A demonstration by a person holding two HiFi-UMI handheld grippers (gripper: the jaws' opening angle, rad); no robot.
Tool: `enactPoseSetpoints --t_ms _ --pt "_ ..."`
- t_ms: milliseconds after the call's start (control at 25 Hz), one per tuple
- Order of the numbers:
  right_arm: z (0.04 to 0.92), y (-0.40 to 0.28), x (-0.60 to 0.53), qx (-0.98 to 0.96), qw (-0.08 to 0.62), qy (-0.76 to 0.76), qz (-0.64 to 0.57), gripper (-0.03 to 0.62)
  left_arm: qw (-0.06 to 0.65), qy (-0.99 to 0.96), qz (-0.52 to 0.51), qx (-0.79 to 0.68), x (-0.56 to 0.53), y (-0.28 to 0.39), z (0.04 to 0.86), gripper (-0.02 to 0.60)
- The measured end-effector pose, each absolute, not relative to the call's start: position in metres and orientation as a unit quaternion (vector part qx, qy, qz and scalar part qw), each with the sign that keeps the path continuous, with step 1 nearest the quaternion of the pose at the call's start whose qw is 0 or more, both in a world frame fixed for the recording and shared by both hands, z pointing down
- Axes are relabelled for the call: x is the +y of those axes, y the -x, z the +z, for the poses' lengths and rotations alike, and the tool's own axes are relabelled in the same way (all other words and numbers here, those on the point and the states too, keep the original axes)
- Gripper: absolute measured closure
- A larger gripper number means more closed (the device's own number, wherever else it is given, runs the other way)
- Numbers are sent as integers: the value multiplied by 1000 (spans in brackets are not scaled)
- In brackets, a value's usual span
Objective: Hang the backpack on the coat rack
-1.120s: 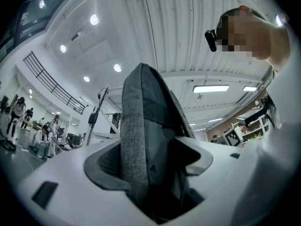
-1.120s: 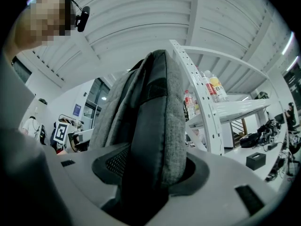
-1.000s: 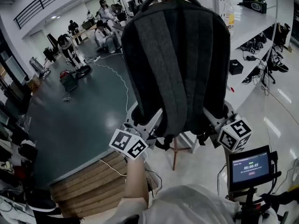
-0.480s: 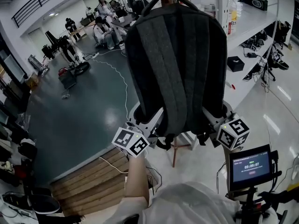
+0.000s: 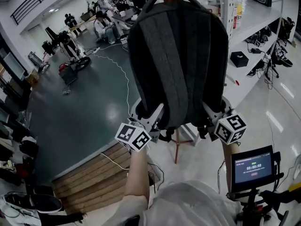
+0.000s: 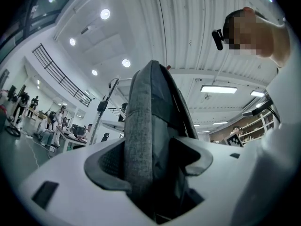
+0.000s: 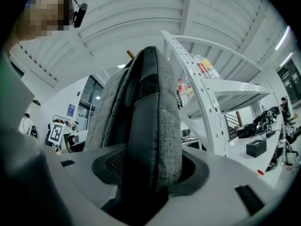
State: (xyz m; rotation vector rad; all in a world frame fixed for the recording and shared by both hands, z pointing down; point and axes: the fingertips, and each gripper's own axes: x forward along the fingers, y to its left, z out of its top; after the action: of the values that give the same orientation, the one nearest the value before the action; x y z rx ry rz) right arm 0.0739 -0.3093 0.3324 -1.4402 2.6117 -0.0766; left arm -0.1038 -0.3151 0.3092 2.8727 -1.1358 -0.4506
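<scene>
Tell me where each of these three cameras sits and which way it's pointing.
Head view: on the person's head, facing steeply down at the backpack, left gripper and right gripper; forearms and shirt show.
Left gripper view: on the left gripper, facing up along its jaws, shut on the backpack; the person's shoulder shows at right.
Right gripper view: on the right gripper, facing up past white shelving; the person's shoulder shows at left.
Shared: both gripper views show the backpack clamped in their jaws.
</scene>
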Motion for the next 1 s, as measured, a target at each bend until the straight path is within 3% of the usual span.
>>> enactPoseSetpoints --t_ms 1000 --pt "350 -97 -329 850 119 513 -6 358 69 -884 -237 -398 -330 112 358 256"
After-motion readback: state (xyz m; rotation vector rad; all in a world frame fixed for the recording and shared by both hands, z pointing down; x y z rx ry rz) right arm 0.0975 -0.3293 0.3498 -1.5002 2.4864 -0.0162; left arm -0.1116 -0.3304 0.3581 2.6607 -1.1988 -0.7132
